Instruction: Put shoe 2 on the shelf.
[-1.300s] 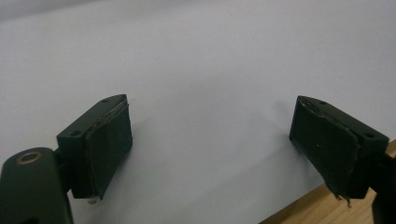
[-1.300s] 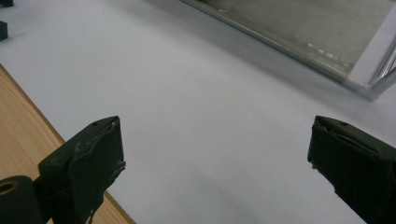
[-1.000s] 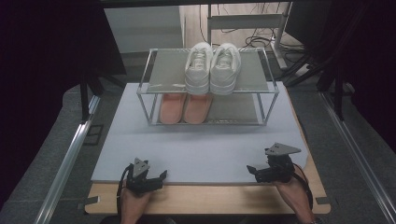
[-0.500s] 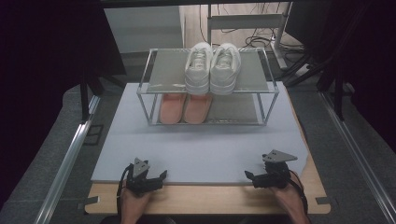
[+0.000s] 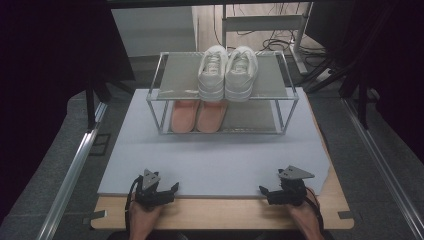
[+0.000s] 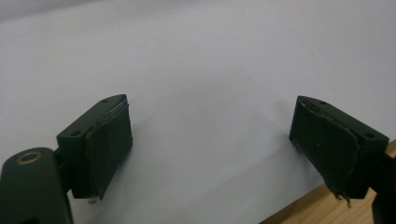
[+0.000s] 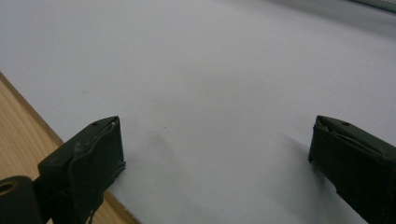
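High view: the right gripper (image 5: 267, 194) is being pulled back toward the near edge and set lower than a second ago. The left gripper (image 5: 162, 192) is being kept where it was. Both are being held at the front border of the pale lavender-grey mat (image 5: 225, 160), partly over the light wooden tabletop (image 5: 220, 212). Nothing on the shelf is being disturbed compared with the earlier frames. Judgement: a rest or start pose is being taken, and no reach is being made yet.

The pair of white lace-up sneakers (image 5: 227, 72) is being carried on the top tier of the two-tier metal-frame rack (image 5: 287, 97). They sit side by side and touching, right of centre, with the toes overhanging the front rail. A pair of flat salmon-pink shoes (image 5: 197, 116) is being stored on the lower tier, just below and slightly left of the sneakers. Both pairs are well apart from the grippers, at the far end of the mat.

Left gripper view: the left gripper (image 6: 212, 121) is being held spread wide with nothing between the jaws. Bare mat (image 6: 210, 56) is being faced, with a wooden corner (image 6: 308, 214) at lower right. The pad edges are looking frayed.

Right gripper view: the right gripper (image 7: 215, 140) is likewise being held wide apart and empty, over the mat (image 7: 210, 56). The wooden edge (image 7: 18, 135) is being crossed at the left.
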{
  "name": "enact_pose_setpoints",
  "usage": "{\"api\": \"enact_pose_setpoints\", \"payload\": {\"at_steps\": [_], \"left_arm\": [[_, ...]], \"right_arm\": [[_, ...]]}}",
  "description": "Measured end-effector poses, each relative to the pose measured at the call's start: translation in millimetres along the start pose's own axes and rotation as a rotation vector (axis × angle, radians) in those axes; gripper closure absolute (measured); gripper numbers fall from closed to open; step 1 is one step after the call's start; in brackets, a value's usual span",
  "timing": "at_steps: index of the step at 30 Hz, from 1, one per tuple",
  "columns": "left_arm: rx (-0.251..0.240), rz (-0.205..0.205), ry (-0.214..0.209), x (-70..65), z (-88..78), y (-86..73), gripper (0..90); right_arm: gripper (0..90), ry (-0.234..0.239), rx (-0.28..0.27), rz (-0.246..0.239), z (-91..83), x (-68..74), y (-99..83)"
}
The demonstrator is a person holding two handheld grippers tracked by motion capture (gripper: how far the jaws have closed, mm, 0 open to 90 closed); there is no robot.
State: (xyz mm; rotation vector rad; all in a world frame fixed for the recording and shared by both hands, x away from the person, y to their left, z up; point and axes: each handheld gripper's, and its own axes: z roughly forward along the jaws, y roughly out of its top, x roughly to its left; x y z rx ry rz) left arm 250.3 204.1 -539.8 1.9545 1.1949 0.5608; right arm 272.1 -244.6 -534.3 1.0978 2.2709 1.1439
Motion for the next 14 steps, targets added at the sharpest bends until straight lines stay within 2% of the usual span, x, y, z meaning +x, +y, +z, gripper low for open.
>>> {"api": "enact_pose_setpoints", "payload": {"at_steps": [5, 14], "left_arm": [[0.0, 0.0, 0.0, 0.0, 0.0, 0.0, 12.9], [0.0, -0.001, 0.0, 0.0, 0.0, -0.1, 12.8]], "right_arm": [[1.9, -0.018, -0.025, -0.004, 2.2, 2.4, -2.9], [2.7, -0.031, -0.026, -0.003, 1.3, 3.8, -3.7]]}}
